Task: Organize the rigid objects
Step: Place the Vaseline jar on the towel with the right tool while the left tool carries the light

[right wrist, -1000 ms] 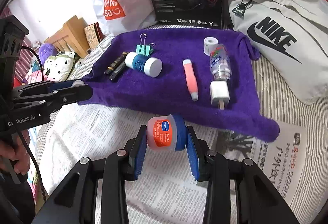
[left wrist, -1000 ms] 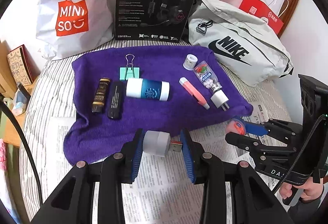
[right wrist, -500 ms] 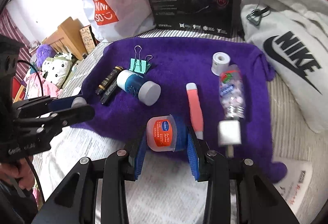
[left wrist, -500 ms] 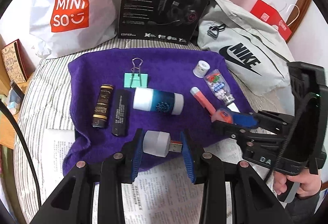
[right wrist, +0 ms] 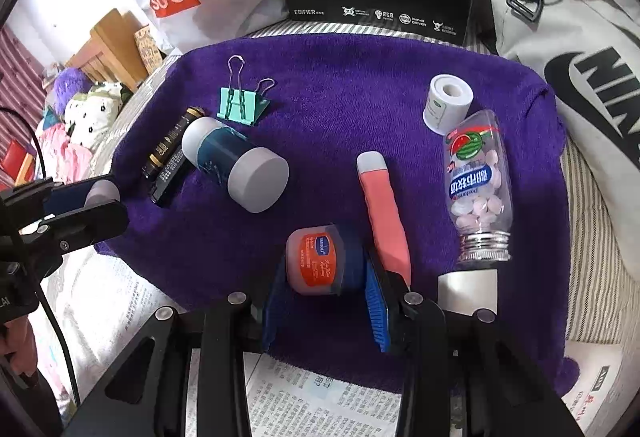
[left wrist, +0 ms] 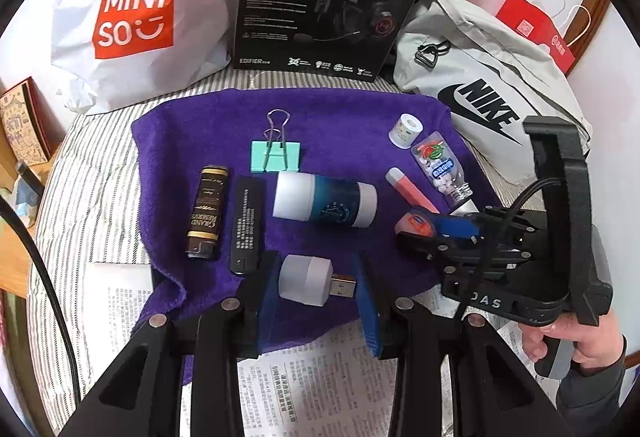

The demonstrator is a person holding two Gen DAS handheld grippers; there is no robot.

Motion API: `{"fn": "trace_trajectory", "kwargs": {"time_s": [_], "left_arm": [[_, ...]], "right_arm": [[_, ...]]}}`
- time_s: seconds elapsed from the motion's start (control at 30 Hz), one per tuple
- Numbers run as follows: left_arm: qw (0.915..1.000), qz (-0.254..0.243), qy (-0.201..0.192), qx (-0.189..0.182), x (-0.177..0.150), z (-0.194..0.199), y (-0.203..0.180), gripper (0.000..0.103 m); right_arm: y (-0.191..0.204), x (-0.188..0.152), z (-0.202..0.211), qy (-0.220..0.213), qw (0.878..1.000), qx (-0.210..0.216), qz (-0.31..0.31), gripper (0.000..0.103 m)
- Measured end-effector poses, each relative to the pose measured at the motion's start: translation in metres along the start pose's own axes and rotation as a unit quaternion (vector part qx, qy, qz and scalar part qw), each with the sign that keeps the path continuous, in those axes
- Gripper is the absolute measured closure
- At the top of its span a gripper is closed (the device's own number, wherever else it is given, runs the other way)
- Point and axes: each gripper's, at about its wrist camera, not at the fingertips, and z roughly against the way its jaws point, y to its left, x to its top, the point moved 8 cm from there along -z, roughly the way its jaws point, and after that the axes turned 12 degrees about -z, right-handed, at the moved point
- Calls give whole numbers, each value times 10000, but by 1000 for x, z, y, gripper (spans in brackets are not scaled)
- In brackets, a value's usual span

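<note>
Left wrist view: the left gripper [left wrist: 316, 279], clamping the USB night light [left wrist: 306, 279], has advanced from the newspaper over the purple towel's [left wrist: 340, 117] near edge.

Right wrist view: the right gripper [right wrist: 326, 269] likewise carries its balm jar [right wrist: 316, 265] there; placement looks imminent.

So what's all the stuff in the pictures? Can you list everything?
towel: 1, purple, on the striped bed
binder clip: 1, mint green, towel's back
lighter: 1, brown and gold, towel's left
black stick: 1, beside the lighter
canister: 1, blue and white, towel's middle
tape roll: 1, white, back right
candy bottle: 1, clear, right
pink tube: 1, beside the bottle
USB light: 1, white, in left hand-held gripper
balm jar: 1, orange, in right hand-held gripper
</note>
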Motion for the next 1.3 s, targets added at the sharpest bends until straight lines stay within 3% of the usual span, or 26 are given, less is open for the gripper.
{"fn": "trace_trajectory", "kwargs": {"time_s": [0.5, 0.63, 0.83, 1.07, 1.3], "left_arm": [[9999, -8, 98, 27, -3, -7, 9, 69], [9999, -41, 103, 1, -3, -9, 8, 69], [9997, -108, 154, -129, 4, -18, 0, 69], [9995, -145, 248, -155, 7, -36, -8, 69], [9986, -297, 422, -98, 10, -55, -18, 69]], "right_arm": [[7, -1, -4, 136, 9953, -305, 910, 64], [0, 1, -3, 212, 9943, -441, 947, 46], [-10, -2, 11, 243, 9967, -248, 735, 44], [-15, -6, 39, 44, 9974, -232, 686, 44], [-31, -14, 79, -434, 9977, -137, 503, 44]]}}
